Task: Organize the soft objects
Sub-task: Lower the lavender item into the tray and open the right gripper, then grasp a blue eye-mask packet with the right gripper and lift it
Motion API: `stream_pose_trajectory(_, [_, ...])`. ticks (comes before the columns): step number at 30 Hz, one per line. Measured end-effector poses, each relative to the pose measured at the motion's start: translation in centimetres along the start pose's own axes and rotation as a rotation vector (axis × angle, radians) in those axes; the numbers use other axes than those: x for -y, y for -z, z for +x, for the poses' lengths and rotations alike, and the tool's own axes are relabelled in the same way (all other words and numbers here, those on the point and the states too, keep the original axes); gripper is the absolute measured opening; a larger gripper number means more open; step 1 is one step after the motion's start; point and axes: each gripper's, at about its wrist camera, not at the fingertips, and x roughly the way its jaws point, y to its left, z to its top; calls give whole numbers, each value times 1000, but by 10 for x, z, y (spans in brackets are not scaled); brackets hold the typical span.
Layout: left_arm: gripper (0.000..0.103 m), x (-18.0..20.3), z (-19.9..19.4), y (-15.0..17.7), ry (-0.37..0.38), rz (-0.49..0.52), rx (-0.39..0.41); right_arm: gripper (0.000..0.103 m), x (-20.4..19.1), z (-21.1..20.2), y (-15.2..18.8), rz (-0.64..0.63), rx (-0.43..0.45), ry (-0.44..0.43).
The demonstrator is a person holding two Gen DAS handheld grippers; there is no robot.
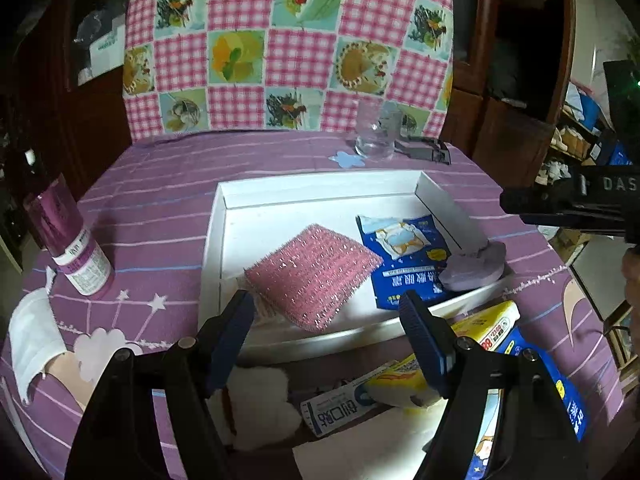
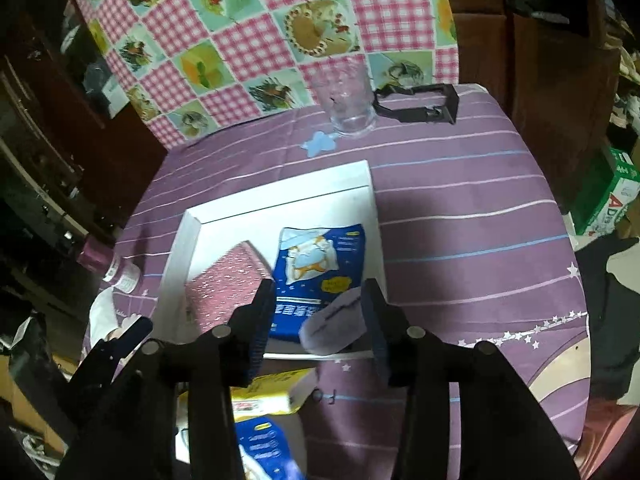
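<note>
Your left gripper (image 1: 326, 316) hangs with its jaws spread wide and nothing between them. Just ahead of them lies the white tray (image 1: 320, 192), and inside it, straight past the jaw tips, the pink glittery sponge pad (image 1: 316, 272). To the right of that pad sits a blue sachet (image 1: 404, 260) printed with white Chinese characters, too small to read surely.

Your right gripper (image 2: 320, 300) has its jaws partly apart. The lilac soft pad (image 2: 332, 324) lies between them at the tray's near right corner, close against the right jaw; whether that jaw touches it you cannot tell, and the left jaw stands clear of it.

Below your left jaws, on the purple striped surface (image 1: 160, 208), lie a white fluffy piece (image 1: 260, 408), a flat box (image 1: 344, 404) whose blue print reads 创口贴 upside down, and a yellow pack (image 1: 492, 324). Far left of them stands a bottle (image 1: 68, 240) with a purple label, its text unreadable. The black bar entering from the right shows the letters "DAS".

Beyond the tray's far edge stand a clear glass (image 1: 376, 132) and a black clip (image 1: 424, 150). The tray's far half is bare white floor.
</note>
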Motion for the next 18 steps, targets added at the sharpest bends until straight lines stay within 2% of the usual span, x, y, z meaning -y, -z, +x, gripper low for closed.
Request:
stream_pose_trajectory(5, [75,-7,-19,-1,7,-19,35,46,-18,-11,2,-43,34,-10])
stream_pose_trajectory(9, [75,-19,-34,7,13,-39,44,46,-27,-19,4,-48,146,-27])
stream_pose_trajectory(12, [75,-26,-41,19,8,-51,60,50,-33,-15,8,-58,212,-12])
stream_pose_trajectory(14, [75,-35,-43,30,10,-75,79,50,-42,-8,11,-114,201,-18])
stream_pose_trajectory(16, [75,-41,-40,31,8,-100,54,50,-52,-1,12,-176,153,15])
stream_pose_trajectory(18, [75,-47,-41,30,23,-132,55,50,-56,-2,15,-196,151,44])
